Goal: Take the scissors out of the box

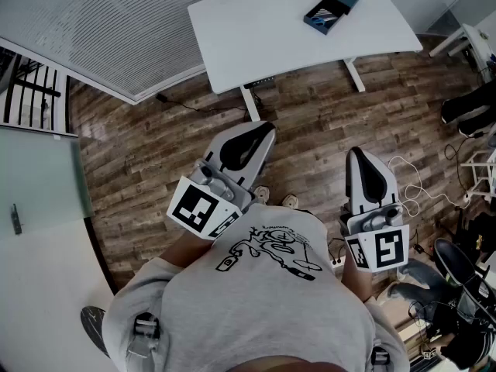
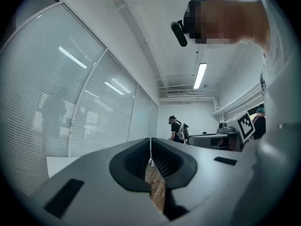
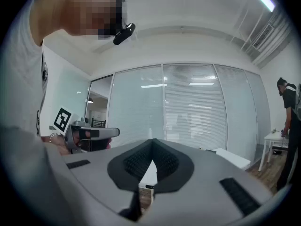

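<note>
Head view showed white slatted blinds [image 1: 101, 29] at the far left, above a pale glass panel [image 1: 39, 184]; the wooden floor [image 1: 310, 122] ran across the middle of the frame. The left tool [image 1: 263, 130] was held level in front of the person's grey printed shirt [image 1: 271, 285], over the floor and well short of the white table [image 1: 256, 29]; in the left gripper view its jaws stood together, the dark pads meeting along a thin seam with nothing between them and only a strip of floor visible below. Farther right, the box [image 1: 333, 6] lay on the table's far right part, dark, with a blue bit at its near end; the scissors themselves were too small to make out, and both tools were well apart from the box. The right tool [image 1: 358, 155] was likewise level beside the shirt, over the floor; in the right gripper view its jaws were closed on each other, empty, with the table's white edge showing beyond them. White cables [image 1: 418, 192] trailed on the floor at the right; a standing person [image 3: 291, 126] appeared at the right edge of the right gripper view.
</note>
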A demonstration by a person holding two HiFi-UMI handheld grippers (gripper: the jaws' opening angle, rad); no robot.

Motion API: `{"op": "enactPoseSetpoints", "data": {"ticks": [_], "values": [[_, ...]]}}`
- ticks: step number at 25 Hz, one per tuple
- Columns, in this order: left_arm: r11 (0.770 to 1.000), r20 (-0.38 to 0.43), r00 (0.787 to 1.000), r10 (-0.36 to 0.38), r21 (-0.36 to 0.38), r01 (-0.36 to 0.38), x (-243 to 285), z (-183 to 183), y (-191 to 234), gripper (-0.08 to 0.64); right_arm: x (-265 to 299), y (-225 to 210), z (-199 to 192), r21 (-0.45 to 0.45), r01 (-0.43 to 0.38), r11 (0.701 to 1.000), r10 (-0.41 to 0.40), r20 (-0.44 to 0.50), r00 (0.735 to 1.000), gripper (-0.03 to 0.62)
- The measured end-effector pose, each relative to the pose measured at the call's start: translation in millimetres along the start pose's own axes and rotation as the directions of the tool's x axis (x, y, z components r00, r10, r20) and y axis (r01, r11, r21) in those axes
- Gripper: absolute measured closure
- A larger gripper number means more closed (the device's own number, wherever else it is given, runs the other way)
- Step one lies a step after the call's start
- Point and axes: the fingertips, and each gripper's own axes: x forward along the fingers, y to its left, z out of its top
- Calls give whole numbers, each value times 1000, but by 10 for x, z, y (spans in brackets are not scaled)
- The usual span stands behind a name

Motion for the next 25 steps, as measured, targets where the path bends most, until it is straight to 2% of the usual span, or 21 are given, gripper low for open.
{"op": "enactPoseSetpoints", "data": {"ticks": [6,13,18,25], "values": [[1000,9,1000,7,-7,-7,-5,38,126,534,79,-27,29,-13,28,1000,-28,-1,1000,589],[999,-4,1000,30,-19,-30,-133,-7,441,534,244,38,-55,-15,104,994,-104,-28,994,586],[997,-44,996,71,-31,-73,-264,-135,633,532,322,228,-112,-3,107,994,-107,-20,994,586],[997,-56,997,61,-43,-64,-260,-196,769,532,448,244,-182,7,102,995,-102,-34,994,588]]}}
